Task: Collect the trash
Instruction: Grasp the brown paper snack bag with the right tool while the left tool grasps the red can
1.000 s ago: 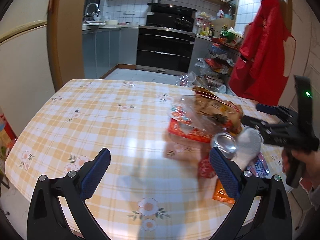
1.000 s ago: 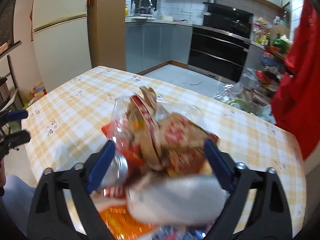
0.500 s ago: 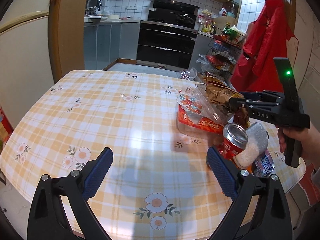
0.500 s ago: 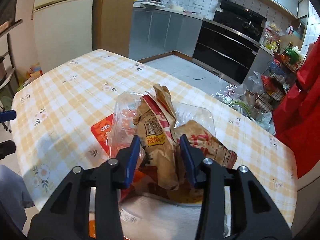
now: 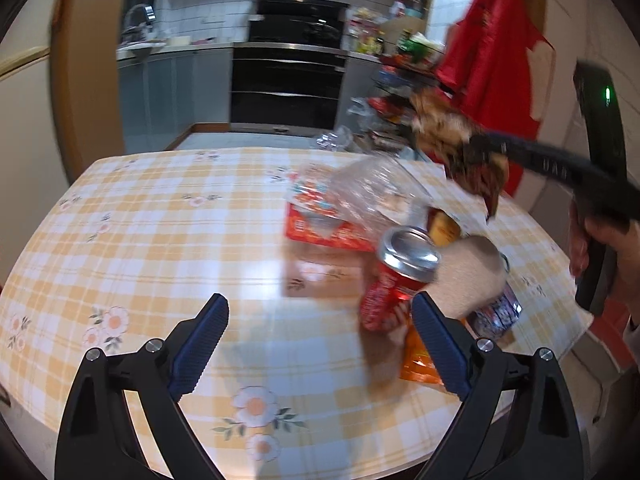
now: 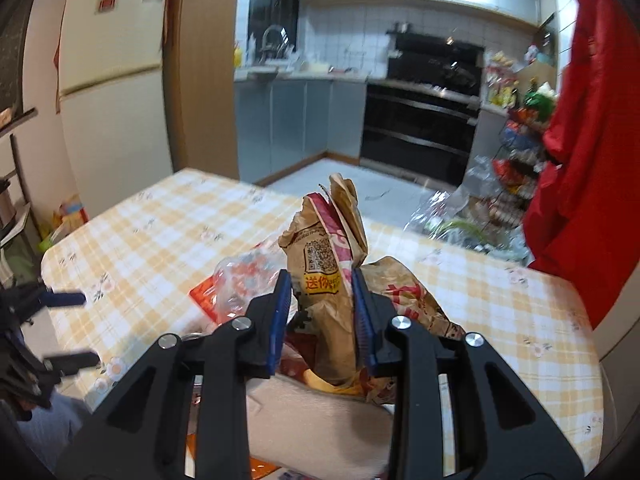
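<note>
Bench (image 5: 160,240) under a yellow-and-white checked cloth with flowers, spreading out ahead of and beneath both claws. Heap of trash on it, ahead and to the right of the left claw (image 5: 320,340), directly below the right claw (image 6: 320,312).

Within the heap, from big to small: clear plastic bag (image 5: 372,192) over a red flat pack (image 5: 320,232), beyond the left claw's right finger; pale crumpled tissue (image 5: 468,276) just past that finger's tip, seen also as a white mass right under the right claw; red drink can (image 5: 396,276) tilted, touching the tissue, just ahead of the same finger; orange wrapper (image 5: 420,364) partly hidden behind that finger; small blue-printed packet (image 5: 500,316) to its right.

Left claw: blue pads spread wide though easing inward, nothing between them but bare cloth.

Right claw: jaws closing, blue pads pressed on either side of a crumpled brown paper bag (image 6: 328,264) with a printed code square; bag sticking up and forward past the pads. From the left wrist view, seen raised clear of the bench, off to the upper right, blurred, gripped by a person's hand (image 5: 600,240).
</note>
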{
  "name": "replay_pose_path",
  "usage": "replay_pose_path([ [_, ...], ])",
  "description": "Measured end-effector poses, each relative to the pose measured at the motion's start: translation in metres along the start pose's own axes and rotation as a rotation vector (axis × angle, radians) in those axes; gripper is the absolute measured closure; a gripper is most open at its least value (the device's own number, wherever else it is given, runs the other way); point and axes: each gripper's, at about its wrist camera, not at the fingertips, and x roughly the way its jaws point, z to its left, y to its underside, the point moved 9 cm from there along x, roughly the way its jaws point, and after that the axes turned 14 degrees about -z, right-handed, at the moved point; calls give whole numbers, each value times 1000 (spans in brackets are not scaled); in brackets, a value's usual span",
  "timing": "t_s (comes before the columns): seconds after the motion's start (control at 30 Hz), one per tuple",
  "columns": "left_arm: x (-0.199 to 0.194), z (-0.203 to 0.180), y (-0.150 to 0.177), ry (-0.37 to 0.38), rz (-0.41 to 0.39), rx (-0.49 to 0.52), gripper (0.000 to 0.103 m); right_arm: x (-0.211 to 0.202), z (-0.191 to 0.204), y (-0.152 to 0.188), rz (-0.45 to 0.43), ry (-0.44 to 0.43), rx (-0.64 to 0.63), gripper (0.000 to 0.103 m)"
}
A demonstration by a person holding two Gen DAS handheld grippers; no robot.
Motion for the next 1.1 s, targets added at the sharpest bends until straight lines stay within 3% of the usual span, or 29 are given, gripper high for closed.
replay_pose_path([
  [0.17, 23, -34, 13, 81, 50, 60, 19, -31, -28, -7, -62, 41, 59, 71],
  [0.3, 50, -51, 27, 134, 105, 76, 32, -53, -42, 0, -77, 65, 105, 71],
  [0.5, 82, -49, 44, 129, 180, 64, 52, -84, -56, 22, -76, 105, 163, 71],
  [0.57, 86, -47, 44, 127, 183, 53, 61, -92, -58, 30, -72, 116, 183, 71],
  [0.63, 87, -46, 44, 131, 195, 43, 90, -99, -60, 37, -66, 128, 196, 71],
  [0.93, 52, -51, 21, 164, 130, 93, 95, -122, -38, 44, -67, 119, 233, 71],
  [1.1, 14, -41, -2, 154, 71, 58, 95, -137, -17, 38, -81, 101, 230, 71],
])
